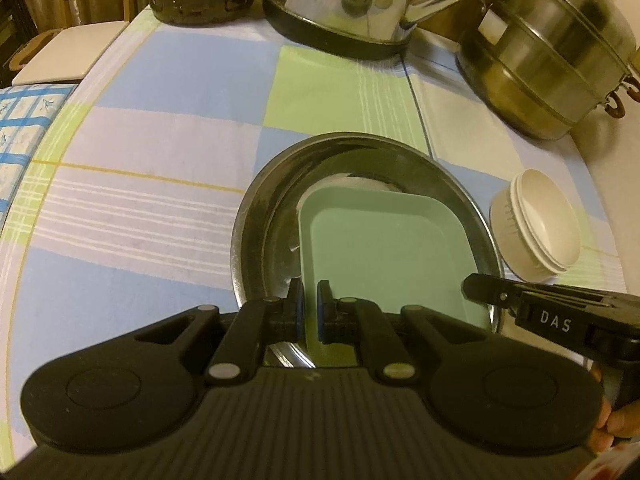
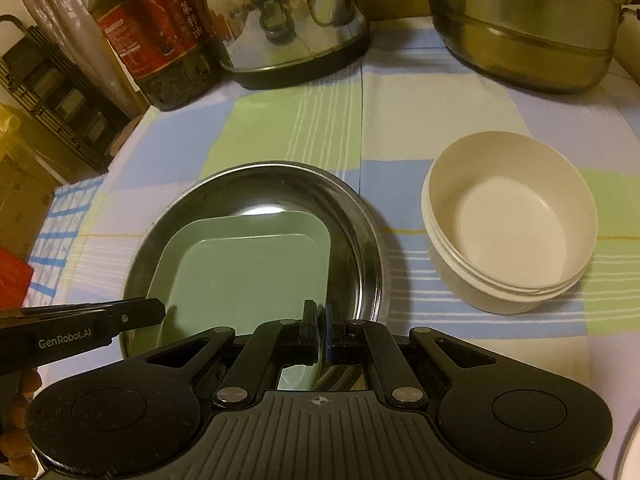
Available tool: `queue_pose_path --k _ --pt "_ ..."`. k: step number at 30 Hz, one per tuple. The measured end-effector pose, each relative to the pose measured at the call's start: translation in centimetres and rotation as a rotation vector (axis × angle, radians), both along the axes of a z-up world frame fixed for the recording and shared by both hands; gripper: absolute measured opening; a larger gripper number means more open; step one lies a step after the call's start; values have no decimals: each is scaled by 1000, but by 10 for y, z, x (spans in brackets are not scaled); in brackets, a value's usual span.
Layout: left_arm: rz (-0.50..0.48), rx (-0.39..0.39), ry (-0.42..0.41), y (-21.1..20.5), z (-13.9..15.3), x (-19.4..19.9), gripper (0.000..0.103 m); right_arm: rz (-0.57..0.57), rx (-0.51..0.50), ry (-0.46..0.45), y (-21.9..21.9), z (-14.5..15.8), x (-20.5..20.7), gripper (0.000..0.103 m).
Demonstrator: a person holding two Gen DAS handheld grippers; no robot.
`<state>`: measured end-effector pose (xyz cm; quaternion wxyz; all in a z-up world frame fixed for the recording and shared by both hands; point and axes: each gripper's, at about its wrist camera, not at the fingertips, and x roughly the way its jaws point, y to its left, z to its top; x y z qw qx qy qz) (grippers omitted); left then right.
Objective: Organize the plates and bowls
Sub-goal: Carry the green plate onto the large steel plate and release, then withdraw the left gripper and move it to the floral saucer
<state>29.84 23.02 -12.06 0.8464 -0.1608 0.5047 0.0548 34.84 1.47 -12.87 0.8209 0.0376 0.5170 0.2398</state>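
Left gripper (image 1: 309, 306): jaws narrow, clamped on the left rim of the green plate (image 1: 384, 256).
Right gripper (image 2: 320, 332): jaws narrow, clamped on the right rim of the green plate (image 2: 244, 268).
Green plate: rectangular, shallow; sits inside the steel pan (image 2: 352, 216), offset toward the near side, one edge in each gripper.
Steel pan: round; rests on the checked cloth (image 1: 160, 152), directly ahead of both grippers.
Bowls (image 2: 508, 220): cream, nested stack; stand on the cloth just right of the pan, apart from it and from the grippers.
Background: kettle (image 1: 340, 4), oil bottle (image 2: 156, 28) and steamer pot (image 1: 552, 52) line the far edge.
Hand (image 1: 616, 424): fingers visible behind the right gripper.
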Motion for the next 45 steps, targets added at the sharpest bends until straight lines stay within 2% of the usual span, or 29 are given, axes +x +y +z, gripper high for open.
queue_pose_path --k 11,17,24,25,27,28,29,32,38,45 --pt "-3 -33 18 4 -10 6 6 -11 -26 3 5 -8 5 4" --pt "0 -31 4 5 -8 5 11 -22 10 6 5 -7 6 4" --pt "-20 0 -26 -1 3 4 13 -33 51 -50 -1 8 1 7" --pt "-19 4 -32 -2 5 2 13 -35 61 -49 -2 11 0 11" --pt "-18 13 -53 -4 13 -2 13 -40 91 -54 -8 19 -5 30" --pt "-20 26 -65 -7 18 -7 13 -41 107 -62 -12 24 -9 45" --pt "-22 38 -75 -9 23 -10 13 -42 121 -72 -16 29 -13 51" --pt "-22 65 -104 -20 40 -27 13 -43 157 -90 -31 43 -28 52" --pt "-16 64 -148 -50 72 -74 14 -45 224 -108 -69 72 -61 54" --pt "3 44 -152 -105 86 -128 15 -11 277 -105 -122 95 -105 59"
